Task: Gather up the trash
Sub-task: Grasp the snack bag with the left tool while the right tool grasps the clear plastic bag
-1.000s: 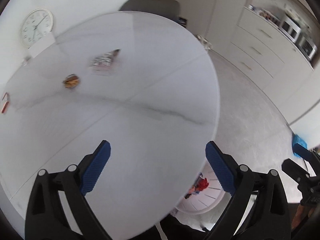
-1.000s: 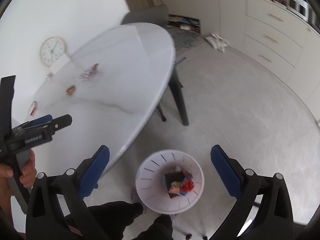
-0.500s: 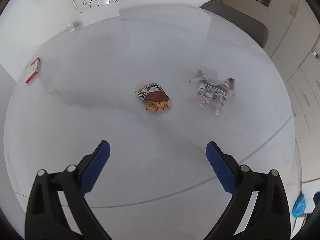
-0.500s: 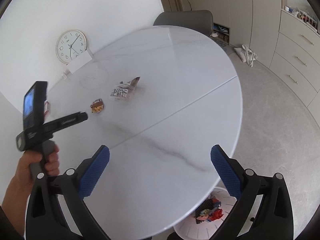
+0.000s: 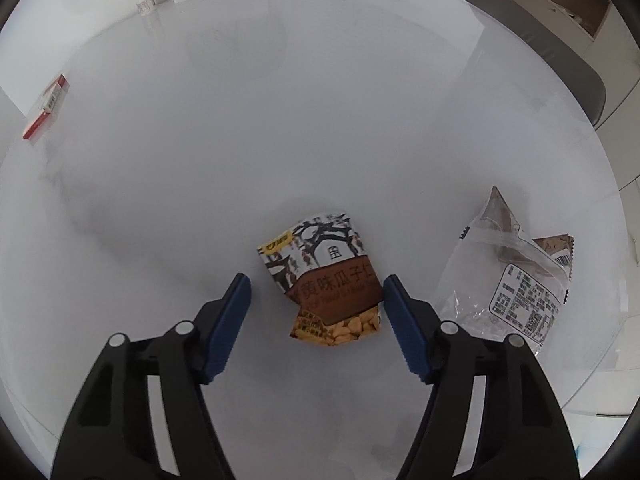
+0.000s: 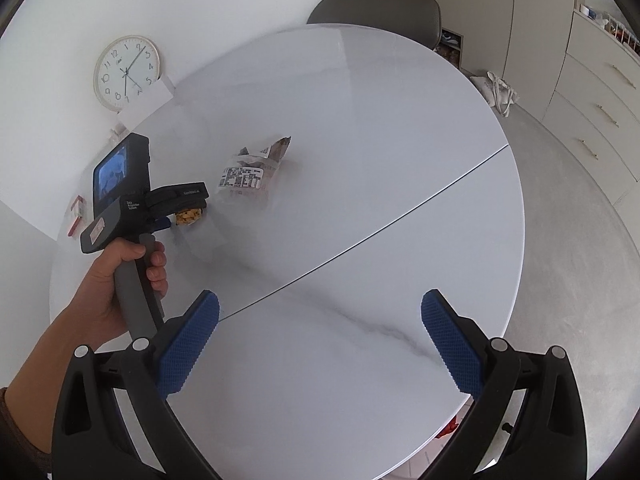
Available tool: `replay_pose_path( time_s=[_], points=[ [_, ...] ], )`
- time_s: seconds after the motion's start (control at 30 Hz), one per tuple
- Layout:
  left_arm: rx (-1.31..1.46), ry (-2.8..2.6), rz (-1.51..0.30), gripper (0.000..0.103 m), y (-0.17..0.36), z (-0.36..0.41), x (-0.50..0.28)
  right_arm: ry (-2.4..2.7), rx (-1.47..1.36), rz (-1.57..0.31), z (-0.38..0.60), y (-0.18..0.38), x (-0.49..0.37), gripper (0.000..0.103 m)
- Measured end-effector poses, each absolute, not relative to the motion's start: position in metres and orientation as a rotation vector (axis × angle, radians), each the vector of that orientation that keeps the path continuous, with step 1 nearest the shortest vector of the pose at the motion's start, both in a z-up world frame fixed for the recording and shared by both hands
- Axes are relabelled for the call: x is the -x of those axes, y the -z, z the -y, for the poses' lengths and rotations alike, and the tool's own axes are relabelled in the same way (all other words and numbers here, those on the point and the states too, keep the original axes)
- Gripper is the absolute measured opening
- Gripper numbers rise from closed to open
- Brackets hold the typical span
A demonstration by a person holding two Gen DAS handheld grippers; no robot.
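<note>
A small brown and white snack packet (image 5: 324, 280) with yellow nuts printed on it lies flat on the round white marble table (image 5: 280, 128). My left gripper (image 5: 315, 280) points steeply down over it, and its jaws are closing with the packet between the blue pads. The right pad is at the packet's edge and the left pad stands apart from it. A crumpled clear wrapper (image 5: 516, 280) lies just right of the packet. In the right wrist view the packet (image 6: 188, 216) peeks out under the left gripper, beside the wrapper (image 6: 248, 176). My right gripper (image 6: 320, 296) hangs open and empty above the table's near half.
A red and white small box (image 5: 46, 106) lies near the table's left edge. A wall clock (image 6: 126, 74) and a white card (image 6: 146, 100) stand at the back. A grey chair (image 6: 376, 10) is behind the table. Cupboards (image 6: 592, 92) line the right side.
My left gripper swung over the table, came down on the snack packet, and its jaws narrowed around it. The right gripper's view moved from the floor bin up over the table.
</note>
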State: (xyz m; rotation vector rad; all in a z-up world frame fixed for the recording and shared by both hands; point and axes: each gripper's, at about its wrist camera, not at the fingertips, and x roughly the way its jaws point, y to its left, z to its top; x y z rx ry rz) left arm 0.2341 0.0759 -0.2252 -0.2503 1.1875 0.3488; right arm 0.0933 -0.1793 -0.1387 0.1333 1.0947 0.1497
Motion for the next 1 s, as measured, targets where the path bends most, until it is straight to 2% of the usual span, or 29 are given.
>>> replay_pose_path(
  time_s=[0.07,0.23,0.53,0.8,1.0],
  points=[
    [0.237,-0.341,-1.183,0.061,0.225,-0.074,-0.236,-0.157,-0.124,-1.102,0.174,0.14,-0.097,0.1],
    [0.217,-0.319,-1.165,0.044,0.223,-0.07,-0.238,-0.183,-0.094,-1.101,0.165,0.138,-0.102,0.1],
    [0.205,-0.321,-1.169,0.041,0.22,-0.075,-0.232,-0.269,0.016,-1.093,0.148,0.137,-0.117,0.1],
    [0.182,-0.305,-1.138,0.041,0.194,-0.09,-0.21,-0.521,0.514,-1.039,0.089,0.148,-0.167,0.1],
    [0.168,-0.285,-1.135,0.041,0.178,-0.114,-0.182,-0.733,0.872,-1.062,0.037,0.189,-0.208,0.1]
  ],
)
